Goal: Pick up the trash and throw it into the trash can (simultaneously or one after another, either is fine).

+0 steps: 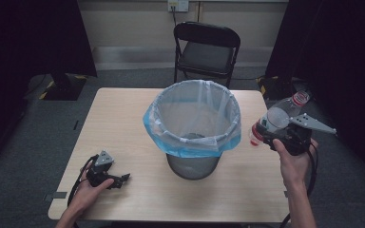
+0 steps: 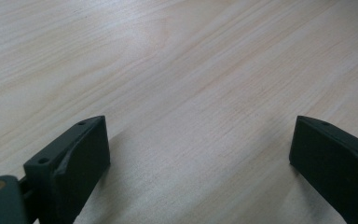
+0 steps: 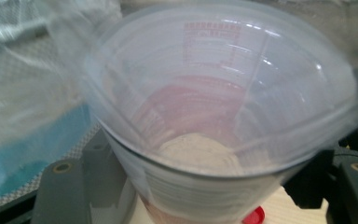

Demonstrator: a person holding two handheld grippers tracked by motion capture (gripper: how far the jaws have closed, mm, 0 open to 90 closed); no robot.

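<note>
I hold a clear plastic bottle (image 1: 279,116) in my right hand-held gripper (image 1: 272,129). The two black jaws squeeze the bottle between them. It has a red cap (image 1: 300,98) at its top end and a red band (image 1: 255,134) at its low end, and it tilts up and away from me. In the right gripper view the bottle (image 3: 223,116) is very close and blurry, and I can see the blue bag just beside it.

The bottle is up in the air, off the counter (image 1: 123,118). It is near the counter's right edge, just beside the bin (image 1: 193,128). The bin stands in the middle of the counter. It has a blue and clear bag (image 1: 171,137) folded over its rim. I look into the bin and I cannot tell if anything lies at the bottom.

My left hand-held gripper (image 1: 120,179) rests on the counter near the front left corner. Its jaws are wide apart and hold nothing. In the left gripper view I see just bare wood (image 2: 191,70) between them.

I think my job is to drop the bottle in the bin. The picking up is done. The bottle is not over the bin yet. I need to move it over the rim and let go.
</note>
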